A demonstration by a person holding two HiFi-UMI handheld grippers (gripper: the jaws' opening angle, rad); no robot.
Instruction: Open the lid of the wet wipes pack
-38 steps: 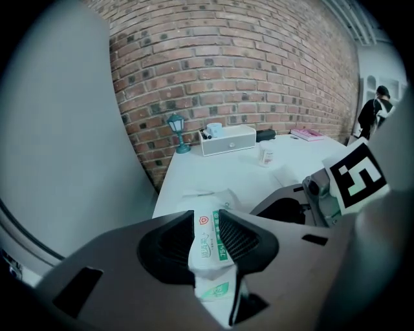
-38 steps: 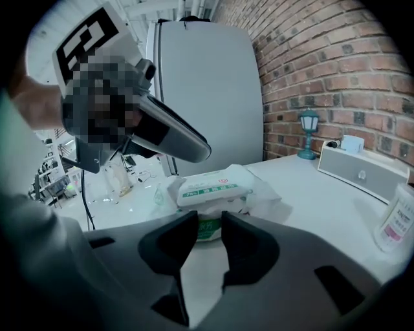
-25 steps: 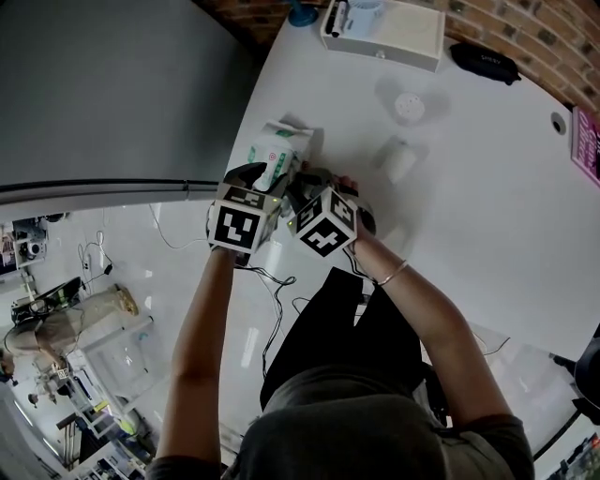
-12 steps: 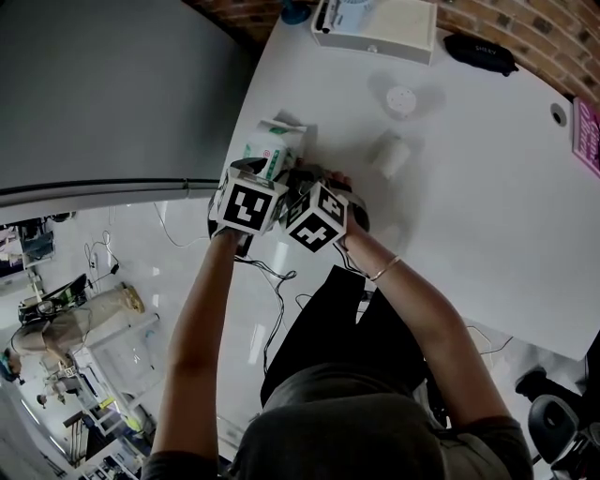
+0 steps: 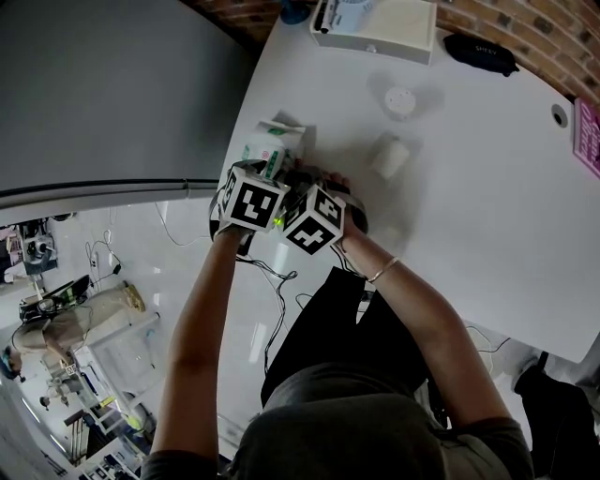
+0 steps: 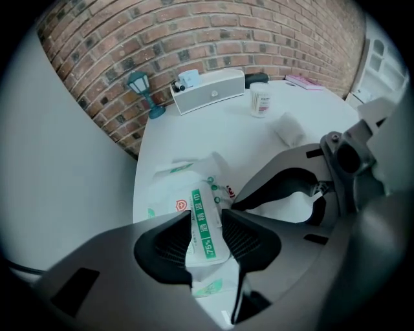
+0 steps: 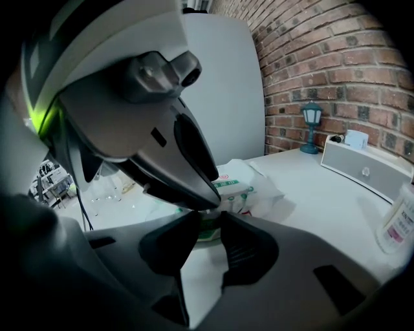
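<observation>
1. Since a second ago the left gripper (image 6: 206, 214) has been tipping further down over the pack (image 5: 272, 145). Its cube is now sitting just beside the right gripper's. Its jaws have just been closing, with the lid (image 6: 207, 242) between them.
2. The pack is lying at the near left edge of the table (image 5: 469, 187), just beyond both grippers.
3. The left jaws are standing apart by the lid's width, the pads pressing on its two long sides.
4. The right gripper (image 7: 208, 223) is keeping only a narrow gap, its tips pinching the pack's near end.
5. Farther out, a white roll (image 5: 392, 155) and a bottle (image 5: 400, 101) are sitting near each other but apart.
6. At the far edge, a white box (image 5: 384, 28) is holding small items at its left end, too small to tell.
</observation>
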